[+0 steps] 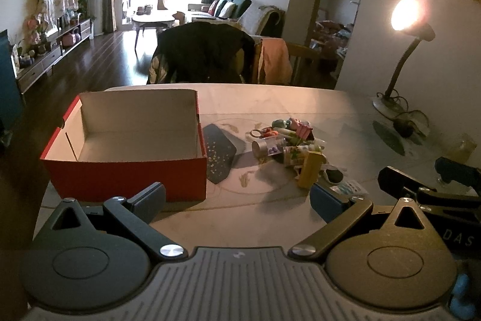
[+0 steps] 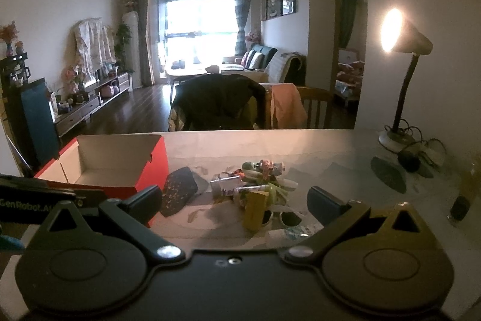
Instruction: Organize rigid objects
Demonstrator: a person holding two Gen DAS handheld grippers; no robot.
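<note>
An open red cardboard box (image 1: 126, 176) with a white, empty inside stands on the table's left; it also shows in the right wrist view (image 2: 150, 170). A pile of small objects (image 1: 285, 146) lies right of it: tubes, a small bottle, scissors, a yellow block (image 1: 311, 170) and sunglasses (image 2: 285, 215). The pile also shows in the right wrist view (image 2: 258, 182). A dark speckled flat piece (image 1: 221, 154) lies between box and pile. My left gripper (image 1: 237, 200) is open and empty, short of the box and pile. My right gripper (image 2: 233, 200) is open and empty, just before the pile.
A lit desk lamp (image 1: 402, 50) with its cable stands at the table's far right. A small bottle (image 2: 461, 200) stands at the right edge. Chairs draped with clothes (image 1: 210, 56) stand behind the table. My right gripper's body shows at the right of the left wrist view (image 1: 436, 185).
</note>
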